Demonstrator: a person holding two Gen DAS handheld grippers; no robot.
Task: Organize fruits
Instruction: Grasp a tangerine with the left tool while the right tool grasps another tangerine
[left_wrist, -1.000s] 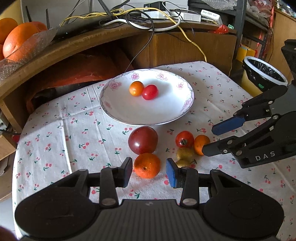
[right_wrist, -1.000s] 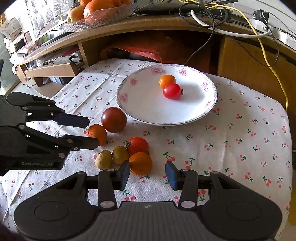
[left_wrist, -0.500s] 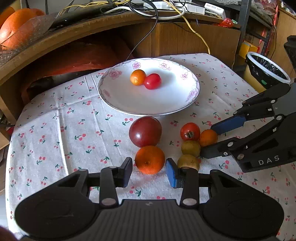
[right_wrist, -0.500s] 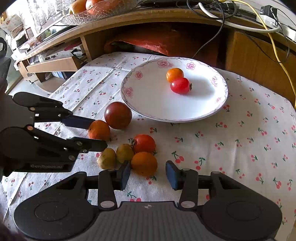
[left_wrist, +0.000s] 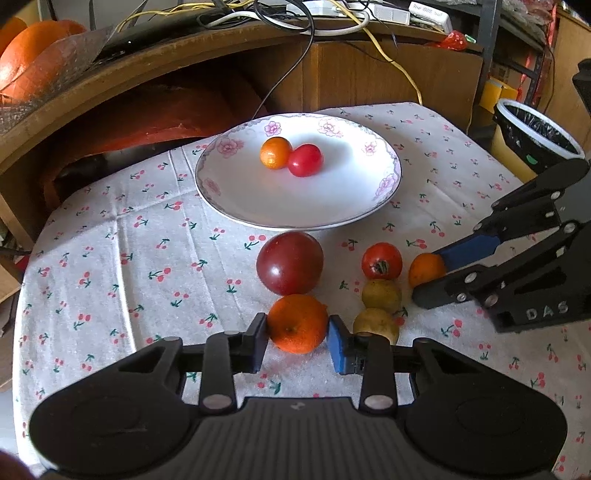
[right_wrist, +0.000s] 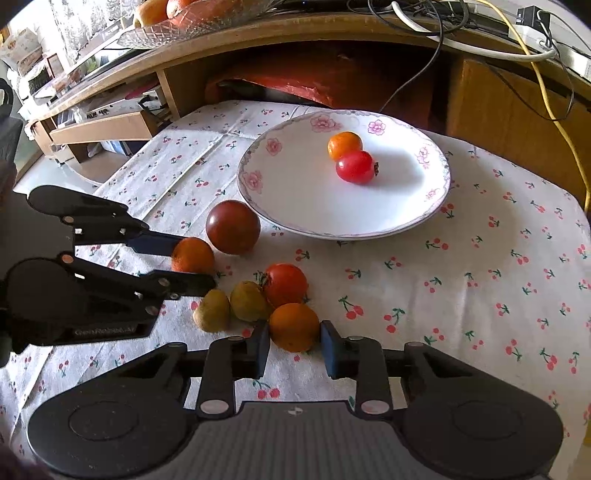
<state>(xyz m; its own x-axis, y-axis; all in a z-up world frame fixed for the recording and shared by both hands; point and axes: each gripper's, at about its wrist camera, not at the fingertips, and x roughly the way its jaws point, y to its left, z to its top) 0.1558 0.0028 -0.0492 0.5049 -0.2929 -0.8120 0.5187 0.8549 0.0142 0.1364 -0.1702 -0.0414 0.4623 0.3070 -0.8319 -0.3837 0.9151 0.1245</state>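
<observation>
— What does the flowered plate (left_wrist: 236, 206) hold?

— A small orange fruit (left_wrist: 275, 152) touching a red tomato (left_wrist: 305, 160), toward the tablecloth's (left_wrist: 110, 258) far edge.

— And the claws?

— The left gripper (left_wrist: 297, 341) brackets a tangerine (left_wrist: 297, 322) near the front edge, both pads at its sides. The right gripper (right_wrist: 293, 343) frames another orange (right_wrist: 294, 326); a firm pinch on either is hard to make out. The glass bowl (right_wrist: 177, 27) on the shelf is cut off.
</observation>
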